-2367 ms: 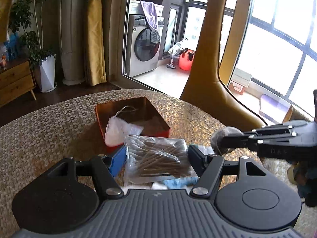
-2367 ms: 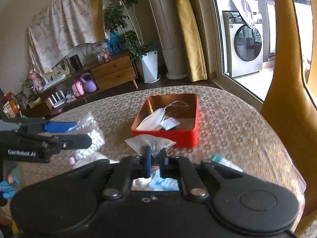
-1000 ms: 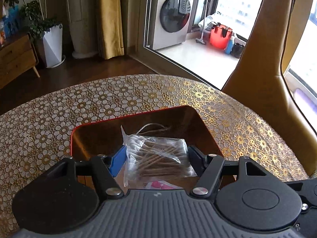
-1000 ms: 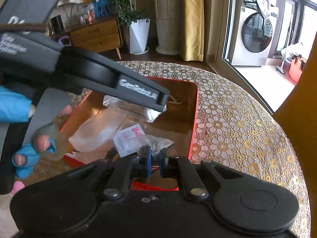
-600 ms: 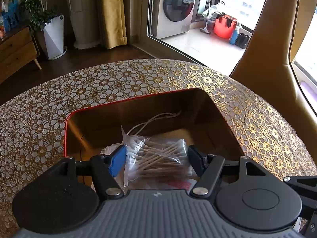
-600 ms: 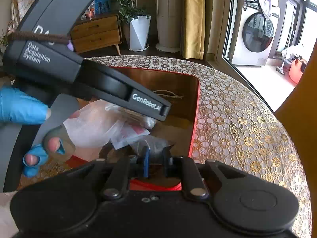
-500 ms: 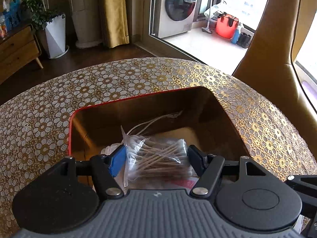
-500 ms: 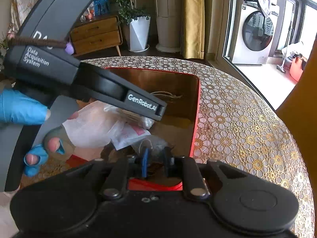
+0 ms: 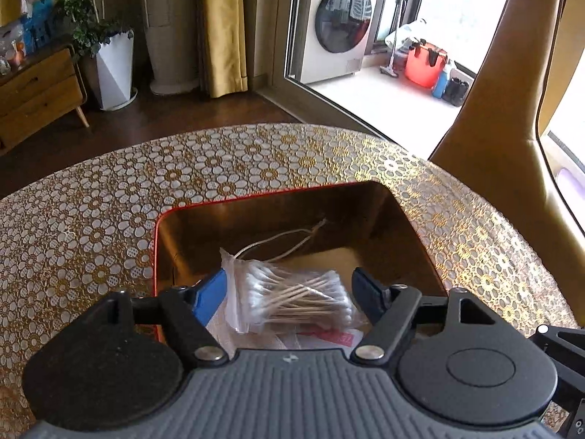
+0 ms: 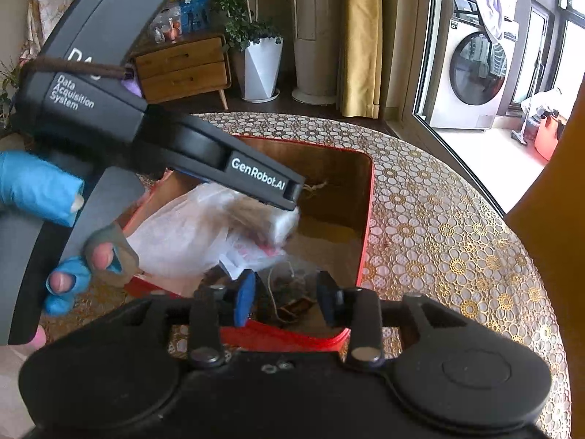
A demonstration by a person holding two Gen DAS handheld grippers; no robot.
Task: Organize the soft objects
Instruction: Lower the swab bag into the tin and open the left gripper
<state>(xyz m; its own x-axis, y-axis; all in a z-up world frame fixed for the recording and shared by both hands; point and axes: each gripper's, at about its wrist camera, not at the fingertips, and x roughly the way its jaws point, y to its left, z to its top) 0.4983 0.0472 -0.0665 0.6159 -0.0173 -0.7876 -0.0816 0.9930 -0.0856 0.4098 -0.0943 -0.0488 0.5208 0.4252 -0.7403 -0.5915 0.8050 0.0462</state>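
Hovering over the red tin [image 9: 156, 256], both my tongs stand spread.

Left tongs [image 9: 289, 292]: jaws wide, blue pad to one side, dark pad to the other. The swab bag [image 9: 292, 301] sits between them, blurred, touching neither pad that I can see, low inside the tin. It lies over a white packet with red print [image 9: 329, 337].

Right tongs [image 10: 285, 301]: jaws parted, holding nothing. A small clear pouch [image 10: 292, 289] with string lies between and below them on the tin floor near the front wall.

Tin contents, further: a large white bag [image 10: 175, 241] at the left side; a loop of string [image 9: 289, 243] toward the back wall.

Tin stands on the gold lace table [image 9: 109, 190].

From the right view, my left tongs cross above the tin, the swab bag just under their tip. My blue-gloved left hand [image 10: 47, 197] grips the handle.

Beyond: washer [image 9: 340, 29], yellow curtain [image 9: 223, 29], potted plant [image 9: 109, 58], wooden dresser [image 9: 36, 91].
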